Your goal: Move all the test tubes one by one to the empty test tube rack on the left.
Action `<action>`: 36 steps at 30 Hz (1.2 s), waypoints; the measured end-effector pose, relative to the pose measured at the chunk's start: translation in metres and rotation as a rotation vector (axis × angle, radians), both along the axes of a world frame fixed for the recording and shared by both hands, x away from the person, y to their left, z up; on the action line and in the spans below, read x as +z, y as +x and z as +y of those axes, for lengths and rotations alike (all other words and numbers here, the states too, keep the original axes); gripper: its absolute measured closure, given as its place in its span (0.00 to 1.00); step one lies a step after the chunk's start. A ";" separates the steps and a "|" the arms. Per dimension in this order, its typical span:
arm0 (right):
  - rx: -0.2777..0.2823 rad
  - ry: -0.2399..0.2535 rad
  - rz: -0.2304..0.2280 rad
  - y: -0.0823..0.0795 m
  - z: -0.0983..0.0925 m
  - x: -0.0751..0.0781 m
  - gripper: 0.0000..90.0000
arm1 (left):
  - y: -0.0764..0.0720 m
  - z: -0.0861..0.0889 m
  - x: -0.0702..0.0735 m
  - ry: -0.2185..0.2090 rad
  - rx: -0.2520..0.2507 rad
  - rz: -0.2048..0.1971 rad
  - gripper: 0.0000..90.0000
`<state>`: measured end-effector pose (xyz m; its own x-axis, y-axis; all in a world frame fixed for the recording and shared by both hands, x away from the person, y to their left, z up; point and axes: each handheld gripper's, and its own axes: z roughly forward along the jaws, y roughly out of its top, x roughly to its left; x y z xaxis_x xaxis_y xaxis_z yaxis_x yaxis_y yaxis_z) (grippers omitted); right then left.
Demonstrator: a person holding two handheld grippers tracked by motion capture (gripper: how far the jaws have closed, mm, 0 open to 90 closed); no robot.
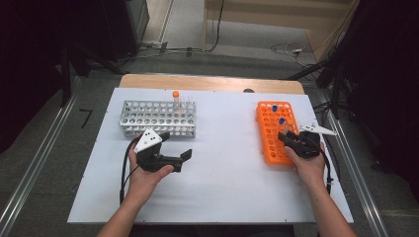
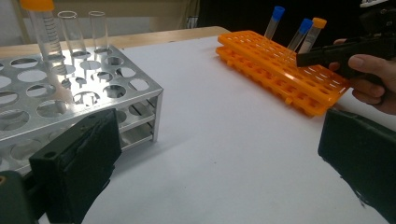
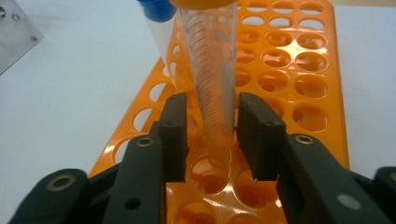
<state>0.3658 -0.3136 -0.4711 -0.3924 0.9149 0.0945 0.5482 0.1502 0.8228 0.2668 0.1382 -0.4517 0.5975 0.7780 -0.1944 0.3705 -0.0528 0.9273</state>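
An orange-capped clear tube (image 3: 210,70) stands in the orange rack (image 3: 289,70), with a blue-capped tube (image 3: 161,18) just behind it. My right gripper (image 3: 212,135) has a jaw on each side of the orange-capped tube's lower part, and a thin gap shows at each pad. In the high view the right gripper (image 1: 288,138) is over the near half of the orange rack (image 1: 271,133). My left gripper (image 1: 182,160) hovers open and holds nothing in front of the metal rack (image 1: 158,118). That rack holds an orange-capped tube (image 2: 44,32) and empty glass tubes (image 2: 72,32).
The white board (image 1: 222,168) covers a wooden table. Two blue-capped tubes (image 2: 275,18) stand in the orange rack (image 2: 280,70) toward its far end. Bare board lies between the two racks. Cables and a rail run along the floor on both sides.
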 end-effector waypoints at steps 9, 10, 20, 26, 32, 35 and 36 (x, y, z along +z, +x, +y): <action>-0.026 -0.048 -0.026 -0.003 0.003 -0.001 0.81 | -0.002 -0.004 0.001 -0.002 -0.014 -0.005 0.00; -0.025 -0.042 -0.030 -0.003 0.002 -0.001 0.81 | -0.002 -0.005 0.001 -0.003 -0.016 -0.006 0.00; -0.015 -0.001 -0.124 -0.018 -0.006 0.014 0.81 | -0.002 -0.007 0.001 -0.011 -0.033 0.000 0.00; 0.013 0.042 -0.146 -0.029 -0.006 0.025 0.81 | -0.003 -0.010 0.002 -0.012 -0.040 0.001 0.00; 0.080 0.061 -0.146 -0.041 0.005 0.031 0.81 | -0.005 -0.016 0.004 -0.013 -0.060 -0.006 0.00; 0.126 0.071 -0.145 -0.047 0.012 0.034 0.81 | -0.006 -0.018 0.005 -0.011 -0.068 -0.008 0.00; 0.141 0.073 -0.141 -0.049 0.015 0.034 0.81 | -0.007 -0.019 0.005 -0.013 -0.070 -0.010 0.00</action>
<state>0.3170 -0.2985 -0.4366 -0.5303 0.8426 0.0935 0.4042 0.1543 0.9015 0.2600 0.1191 -0.4466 0.6526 0.7314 -0.1979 0.3571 -0.0665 0.9317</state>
